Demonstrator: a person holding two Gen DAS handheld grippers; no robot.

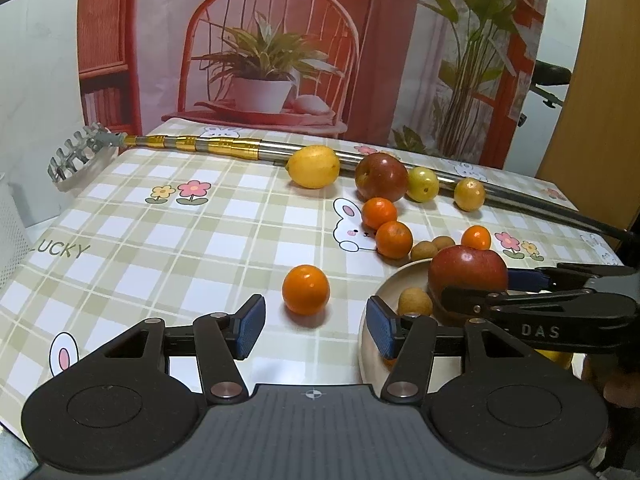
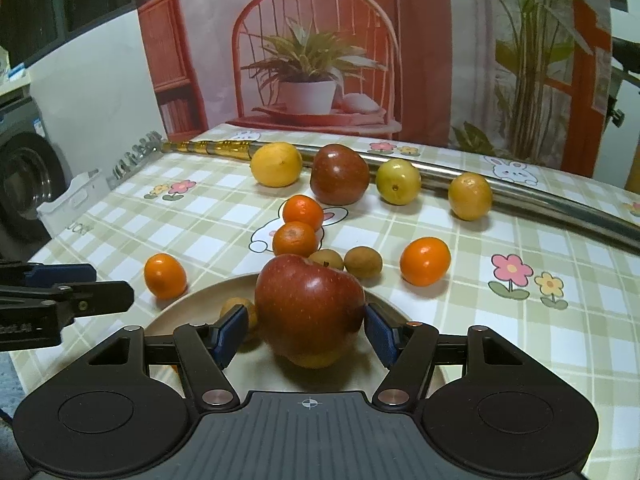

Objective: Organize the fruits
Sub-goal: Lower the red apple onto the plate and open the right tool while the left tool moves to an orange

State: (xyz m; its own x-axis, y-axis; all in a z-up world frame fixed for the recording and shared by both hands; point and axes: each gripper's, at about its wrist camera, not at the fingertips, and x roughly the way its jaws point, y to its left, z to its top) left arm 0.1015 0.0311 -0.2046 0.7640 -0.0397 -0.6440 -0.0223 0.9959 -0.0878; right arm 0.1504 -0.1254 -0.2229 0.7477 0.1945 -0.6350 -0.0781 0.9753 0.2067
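A big red apple (image 2: pixel 310 304) sits over the beige plate (image 2: pixel 180 312), between the pads of my right gripper (image 2: pixel 305 334). The jaws stand wide; a gap shows at the left pad (image 2: pixel 232 332), while the right pad is at the apple's skin. One longan (image 2: pixel 240 312) lies on the plate beside the apple. My left gripper (image 1: pixel 316 330) is open just behind a mandarin (image 1: pixel 306 290) on the cloth, left of the plate (image 1: pixel 370 344). In the left wrist view the apple (image 1: pixel 468 276) shows between the right gripper's fingers (image 1: pixel 480 300).
Further back lie two mandarins (image 2: pixel 303 212), two longans (image 2: pixel 363 262), another mandarin (image 2: pixel 425 261), a lemon (image 2: pixel 276 164), a second red apple (image 2: pixel 340 174) and two yellowish fruits (image 2: pixel 398 182). A metal telescopic rod (image 2: pixel 520 196) runs along the table's far side. A white bin (image 2: pixel 72 200) stands at the left edge.
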